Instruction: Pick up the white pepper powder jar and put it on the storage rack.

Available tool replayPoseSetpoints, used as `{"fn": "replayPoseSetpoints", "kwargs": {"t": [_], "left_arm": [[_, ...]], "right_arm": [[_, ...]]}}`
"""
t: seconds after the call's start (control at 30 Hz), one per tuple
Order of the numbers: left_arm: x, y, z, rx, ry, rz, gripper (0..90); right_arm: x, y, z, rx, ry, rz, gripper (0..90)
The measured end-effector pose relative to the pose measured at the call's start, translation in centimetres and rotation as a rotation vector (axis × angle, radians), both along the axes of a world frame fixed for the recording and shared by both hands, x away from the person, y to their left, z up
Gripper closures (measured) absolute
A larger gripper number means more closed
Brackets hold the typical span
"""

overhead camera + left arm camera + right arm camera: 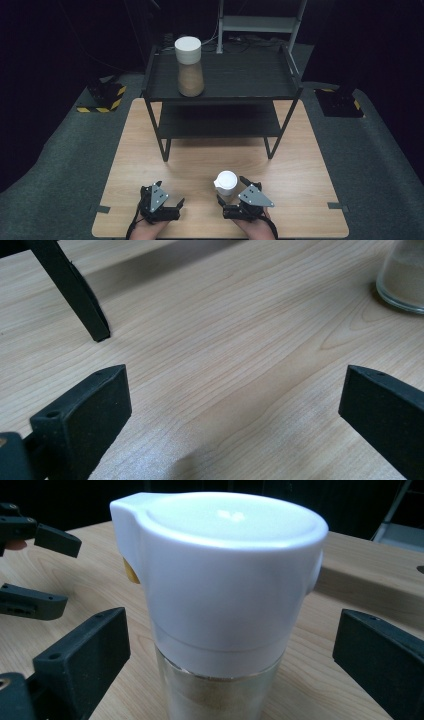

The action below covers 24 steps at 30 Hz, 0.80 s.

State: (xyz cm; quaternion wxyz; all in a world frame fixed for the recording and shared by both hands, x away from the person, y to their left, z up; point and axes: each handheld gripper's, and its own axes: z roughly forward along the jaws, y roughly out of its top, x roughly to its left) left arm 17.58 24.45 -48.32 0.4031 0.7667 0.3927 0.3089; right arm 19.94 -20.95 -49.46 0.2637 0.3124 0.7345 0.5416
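Reaching the right gripper (234,192), jaws wide and not yet squeezing, around the upright white-lidded jar (220,605) standing between them on the tabletop (190,165).

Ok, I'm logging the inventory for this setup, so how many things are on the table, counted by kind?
White-lidded jars: 2, a small jar on the table between the right gripper's open jaws, and a tall jar on the rack's top shelf.
Black two-shelf rack: 1
Total: 3
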Motion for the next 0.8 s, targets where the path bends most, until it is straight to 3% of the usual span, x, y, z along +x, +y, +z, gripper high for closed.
{"fn": "replayPoseSetpoints", "kwargs": {"t": [0.5, 0.8], "left_arm": [[0.1, 0.0, 0.0, -0.006, 0.005, 0.004, 0.7], [0.0, -0.1, 0.0, -0.004, 0.003, 0.008, 0.7]], "right_arm": [[0.4, -0.4, -1.6, 0.079, 0.01, 0.026, 24.2], [0.3, -0.2, -2.0, 0.116, 0.008, 0.013, 26.8]]}}
